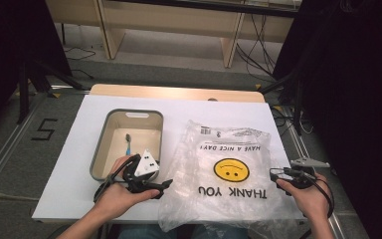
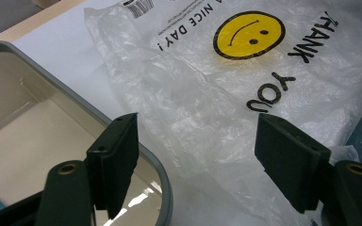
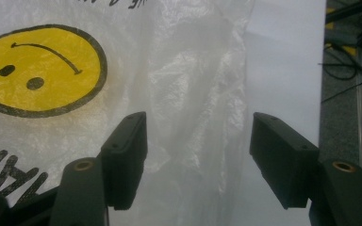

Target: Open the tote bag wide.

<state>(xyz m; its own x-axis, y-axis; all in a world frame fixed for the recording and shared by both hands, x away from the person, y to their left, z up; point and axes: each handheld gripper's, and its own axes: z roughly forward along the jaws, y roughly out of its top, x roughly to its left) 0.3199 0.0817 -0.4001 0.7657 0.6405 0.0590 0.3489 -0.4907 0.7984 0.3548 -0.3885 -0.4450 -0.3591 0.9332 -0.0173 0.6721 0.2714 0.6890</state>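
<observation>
A clear plastic bag (image 1: 229, 149) printed with a yellow smiley (image 1: 231, 169) and "THANK YOU" lies flat on the white table (image 1: 79, 149). To its left stands a beige bin with a grey rim (image 1: 95, 164), and a toothbrush (image 1: 128, 143) lies inside it. My left gripper (image 1: 161, 188) is open at the bin's near right corner, pointing at the bag's left edge. The left gripper view has the bin rim (image 2: 75, 101) beside the left jaw and the bag (image 2: 193, 94) ahead. My right gripper (image 1: 273, 173) is open at the bag's right edge, its jaws straddling the bag (image 3: 179, 70).
The table's right edge (image 3: 311, 70) runs close to my right gripper, with floor rails and cables beyond it. A wooden desk (image 1: 179, 20) stands behind the table. Black curtains hang at both sides. A "5" (image 1: 45, 129) is marked on the floor at left.
</observation>
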